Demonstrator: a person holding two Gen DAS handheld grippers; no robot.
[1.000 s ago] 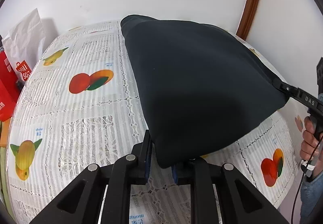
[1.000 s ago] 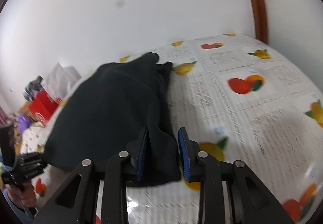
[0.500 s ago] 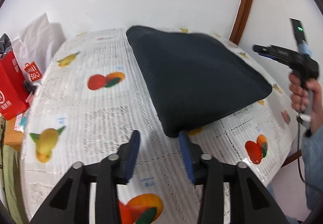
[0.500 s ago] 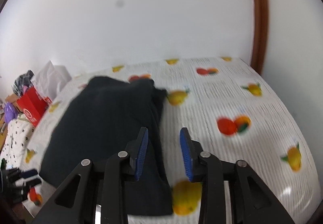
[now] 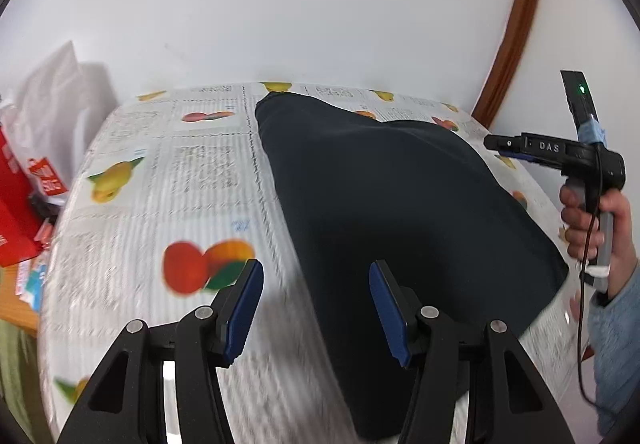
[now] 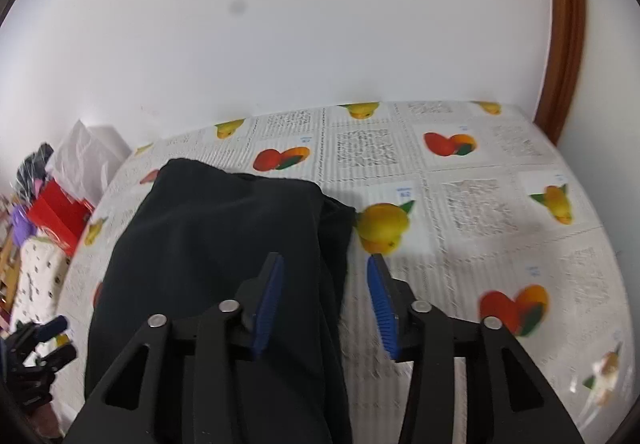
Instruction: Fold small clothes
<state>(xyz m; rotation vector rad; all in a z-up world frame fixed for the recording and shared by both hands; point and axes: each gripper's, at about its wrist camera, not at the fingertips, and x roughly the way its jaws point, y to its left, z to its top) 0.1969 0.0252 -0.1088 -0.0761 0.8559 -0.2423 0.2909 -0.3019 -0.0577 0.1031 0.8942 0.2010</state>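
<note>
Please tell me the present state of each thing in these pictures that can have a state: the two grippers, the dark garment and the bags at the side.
left gripper: open, holding nothing.
right gripper: open, holding nothing.
dark garment: folded, lying flat on the tablecloth, released.
red bag: upright beside the table.
white bag: upright against the wall.

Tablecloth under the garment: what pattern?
White lace-look tablecloth with printed fruit squares; clearest in the right wrist view.

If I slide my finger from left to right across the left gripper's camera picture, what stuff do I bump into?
Red bag → white bag → fruit-print tablecloth → dark folded garment → right gripper, open, held in the person's hand.
</note>
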